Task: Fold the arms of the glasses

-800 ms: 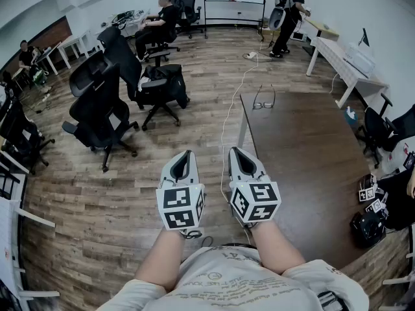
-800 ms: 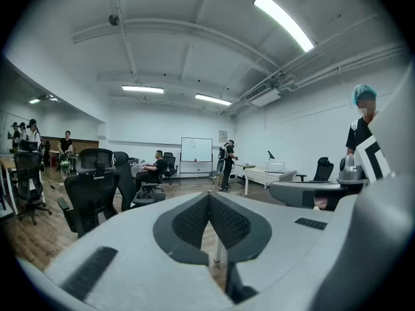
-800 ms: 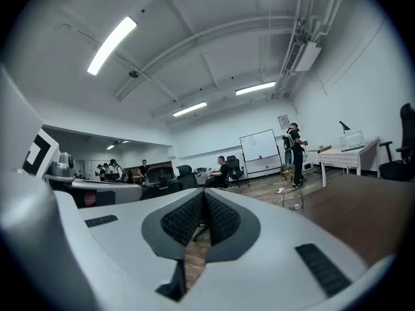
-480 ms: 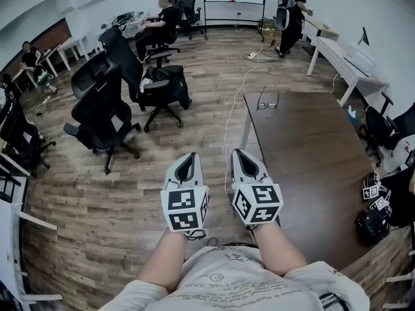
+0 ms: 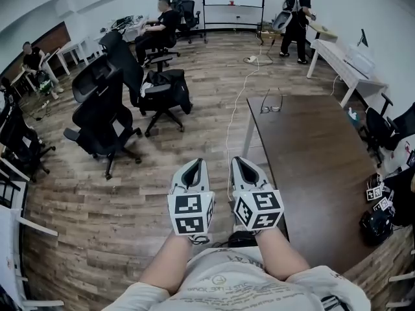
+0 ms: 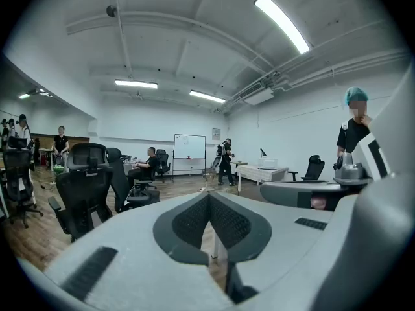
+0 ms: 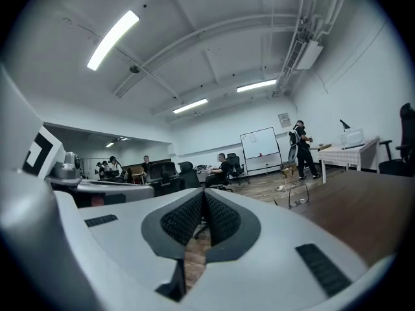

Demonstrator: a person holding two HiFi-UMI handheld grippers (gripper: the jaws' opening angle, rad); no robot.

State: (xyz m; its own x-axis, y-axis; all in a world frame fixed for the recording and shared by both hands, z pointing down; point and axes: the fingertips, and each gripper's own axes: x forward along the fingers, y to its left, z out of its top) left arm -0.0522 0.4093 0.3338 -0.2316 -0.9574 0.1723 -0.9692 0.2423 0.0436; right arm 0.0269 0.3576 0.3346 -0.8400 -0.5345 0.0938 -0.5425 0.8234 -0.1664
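A pair of glasses (image 5: pixel 271 101) lies with its arms spread at the far left corner of the dark brown table (image 5: pixel 311 167). The right gripper view shows the glasses (image 7: pixel 297 194) well ahead of the jaws. Both grippers are held side by side close to my body, over the floor at the table's near left edge. My left gripper (image 5: pixel 193 165) is shut with nothing in it. So is my right gripper (image 5: pixel 237 162), its pads touching and empty. Both are far from the glasses.
Black office chairs (image 5: pixel 104 112) stand on the wooden floor to the left. A white cable (image 5: pixel 235 102) runs along the floor beside the table. People sit and stand at the room's far end. A white desk (image 5: pixel 343 60) stands at the right wall.
The view has drifted toward the table; the glasses and table sit slightly lower and to the right in the head view. Both grippers kept shut, side by side.
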